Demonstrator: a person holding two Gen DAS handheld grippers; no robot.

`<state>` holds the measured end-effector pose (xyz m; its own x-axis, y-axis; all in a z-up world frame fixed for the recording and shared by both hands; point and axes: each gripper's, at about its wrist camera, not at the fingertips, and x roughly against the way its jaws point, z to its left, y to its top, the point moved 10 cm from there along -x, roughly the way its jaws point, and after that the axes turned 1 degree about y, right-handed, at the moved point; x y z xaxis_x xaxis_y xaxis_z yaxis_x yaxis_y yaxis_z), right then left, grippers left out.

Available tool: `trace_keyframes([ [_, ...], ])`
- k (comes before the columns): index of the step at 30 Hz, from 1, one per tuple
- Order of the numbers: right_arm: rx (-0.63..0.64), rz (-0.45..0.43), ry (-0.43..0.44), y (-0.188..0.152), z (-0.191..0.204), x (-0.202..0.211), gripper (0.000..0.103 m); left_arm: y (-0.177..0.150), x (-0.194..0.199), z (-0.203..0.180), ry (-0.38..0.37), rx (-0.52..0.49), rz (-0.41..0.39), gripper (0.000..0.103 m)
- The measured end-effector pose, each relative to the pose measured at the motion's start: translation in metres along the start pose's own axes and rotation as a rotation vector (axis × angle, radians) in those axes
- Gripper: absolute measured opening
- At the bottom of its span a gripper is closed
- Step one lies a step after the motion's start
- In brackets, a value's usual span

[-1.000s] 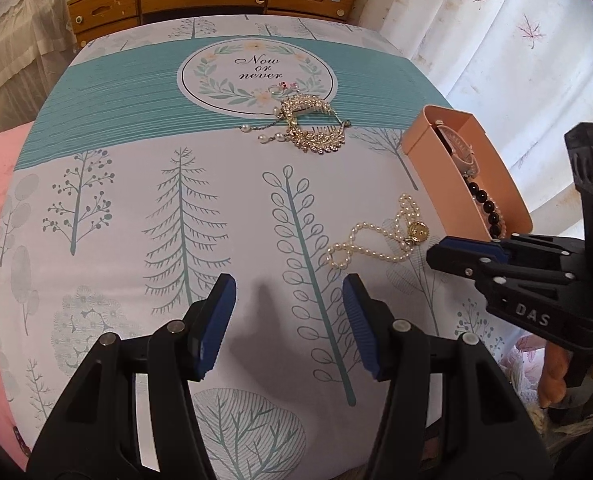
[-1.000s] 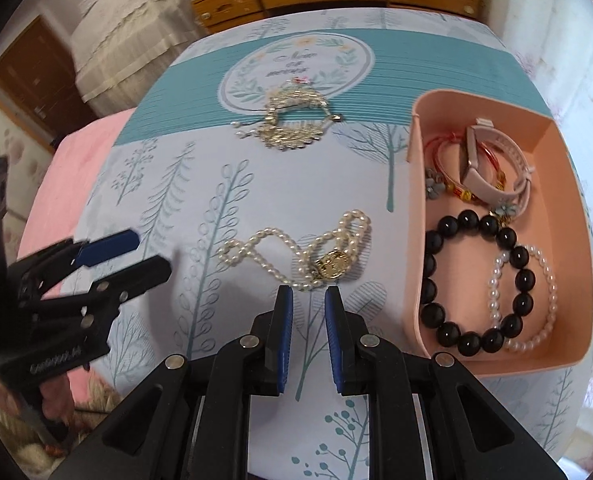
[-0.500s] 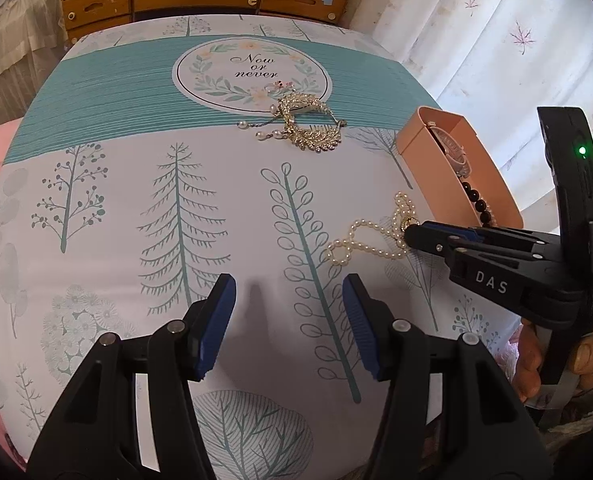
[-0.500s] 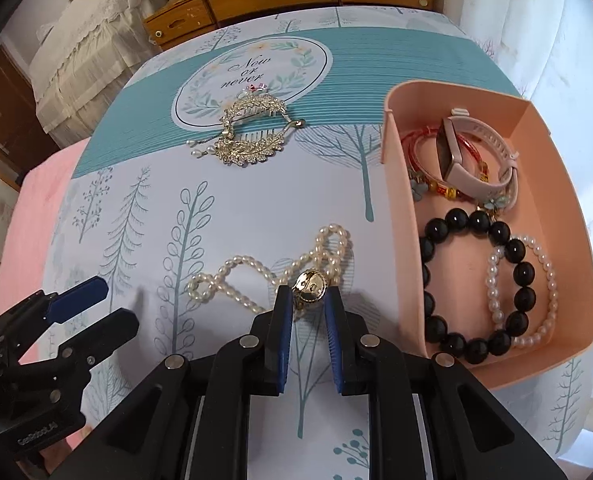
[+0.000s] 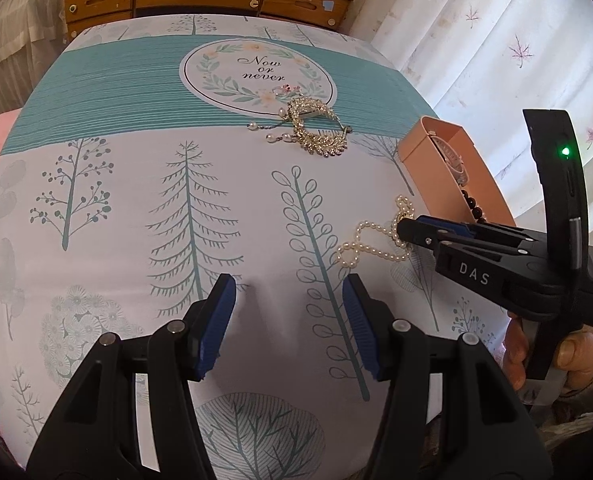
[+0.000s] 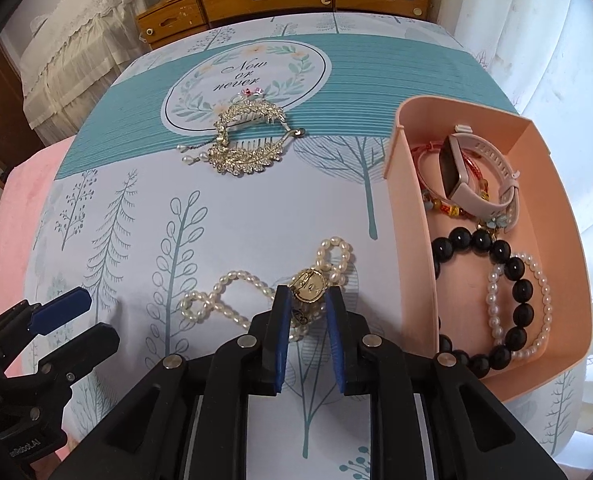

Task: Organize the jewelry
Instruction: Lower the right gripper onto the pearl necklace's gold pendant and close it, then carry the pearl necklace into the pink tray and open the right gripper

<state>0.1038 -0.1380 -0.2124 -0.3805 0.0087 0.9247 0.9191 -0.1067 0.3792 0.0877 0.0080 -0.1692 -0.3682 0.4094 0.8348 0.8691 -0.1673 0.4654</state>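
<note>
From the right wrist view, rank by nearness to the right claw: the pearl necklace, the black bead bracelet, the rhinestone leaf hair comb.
1. White pearl necklace with gold clasp, at the right claw.
2. Black bead bracelet, right, inside the pink tray.
3. Rhinestone leaf hair comb, far, upper left.

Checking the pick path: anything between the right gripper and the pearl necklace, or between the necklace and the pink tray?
Nothing visible. The right gripper, jaws opening, straddles the pearl necklace's gold clasp. Only bare cloth lies between it and the pink tray's near wall.
</note>
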Motion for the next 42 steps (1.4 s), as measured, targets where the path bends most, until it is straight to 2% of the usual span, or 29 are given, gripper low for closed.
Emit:
trace_keyframes([
  [4,0.009,-0.024,-0.026,0.005,0.000,0.001,0.035,0.001,0.000,0.002,-0.009,0.006,-0.004,0.053],
  [15,0.057,-0.072,-0.056,0.012,0.006,0.003,0.035,0.000,-0.003,0.004,-0.022,0.015,0.004,0.053],
  [18,0.067,-0.067,-0.048,0.009,0.008,0.003,0.035,-0.001,-0.004,0.004,-0.024,0.013,0.008,0.053],
  [22,0.057,-0.051,-0.023,0.006,0.008,0.000,0.024,-0.001,-0.004,0.003,-0.025,0.008,0.006,0.053],
  [25,0.046,-0.051,0.002,0.005,0.008,0.000,0.020,0.000,-0.005,0.002,-0.024,0.006,0.006,0.053],
  [34,0.070,-0.049,-0.001,0.004,0.010,0.000,0.020,-0.001,-0.003,-0.004,-0.016,-0.014,0.004,0.053],
  [42,0.049,-0.073,0.069,0.003,0.008,0.003,0.019,-0.001,0.003,-0.010,0.003,-0.029,-0.006,0.053],
])
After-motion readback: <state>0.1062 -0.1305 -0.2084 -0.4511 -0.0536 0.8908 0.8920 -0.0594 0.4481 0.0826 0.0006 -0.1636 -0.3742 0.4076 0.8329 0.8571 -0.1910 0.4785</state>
